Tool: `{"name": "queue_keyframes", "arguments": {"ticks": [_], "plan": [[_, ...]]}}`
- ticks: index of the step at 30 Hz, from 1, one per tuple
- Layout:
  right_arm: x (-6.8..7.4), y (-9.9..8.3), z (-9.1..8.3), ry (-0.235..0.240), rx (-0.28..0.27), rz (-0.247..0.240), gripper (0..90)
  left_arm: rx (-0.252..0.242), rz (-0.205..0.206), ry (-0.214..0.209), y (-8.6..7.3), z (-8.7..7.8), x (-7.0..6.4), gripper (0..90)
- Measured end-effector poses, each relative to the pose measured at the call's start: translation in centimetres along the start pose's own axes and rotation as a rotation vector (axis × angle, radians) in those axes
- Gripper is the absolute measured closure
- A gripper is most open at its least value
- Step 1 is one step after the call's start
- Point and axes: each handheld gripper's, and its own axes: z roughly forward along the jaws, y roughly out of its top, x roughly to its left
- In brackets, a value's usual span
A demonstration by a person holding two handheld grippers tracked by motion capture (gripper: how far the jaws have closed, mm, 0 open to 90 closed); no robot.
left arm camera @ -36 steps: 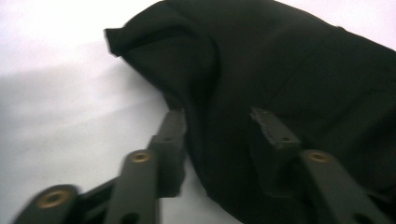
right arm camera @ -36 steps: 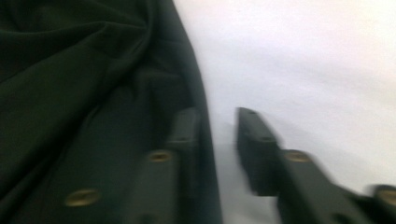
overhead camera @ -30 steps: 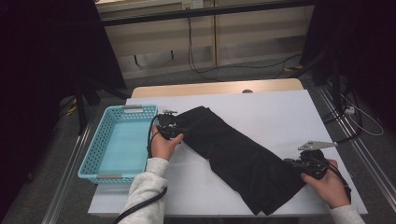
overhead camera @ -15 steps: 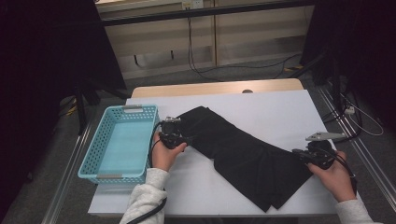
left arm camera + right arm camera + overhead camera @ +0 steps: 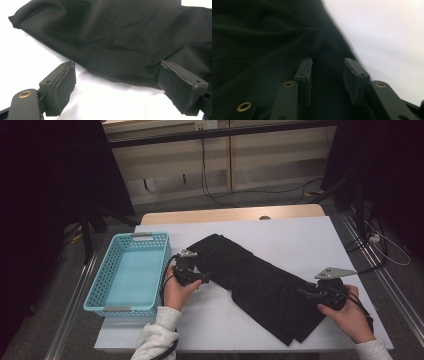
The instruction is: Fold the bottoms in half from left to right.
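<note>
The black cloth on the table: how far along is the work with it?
Done: the black cloth lies stretched out on the white table. In hand: the left gripper, jaws wide open, faces its edge; the right gripper, jaws apart, sits over the other end. Left: no grasp or fold yet; the blue basket is empty.

Basket (image 5: 131,270) left of cloth (image 5: 260,282) (on table (image 5: 310,235))

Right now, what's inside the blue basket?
The blue basket looks empty: its pale blue floor shows bare in the high view. The near wall hides a thin strip of the floor. The black cloth lies on the table beside it.
</note>
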Motion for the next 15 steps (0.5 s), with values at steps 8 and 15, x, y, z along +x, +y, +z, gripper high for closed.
{"name": "queue_keyframes", "arguments": {"ticks": [8, 15], "plan": [[2.1, 0.1, 0.8, 0.062, 0.024, -0.008, 59.2, -0.003, 0.011, 0.003, 0.0, 0.0, -0.2, 15.1], [2.2, -0.3, 1.5, 0.088, 0.04, -0.028, 83.2, 0.003, 0.016, 0.002, -0.3, 0.3, -0.1, 14.9]]}}
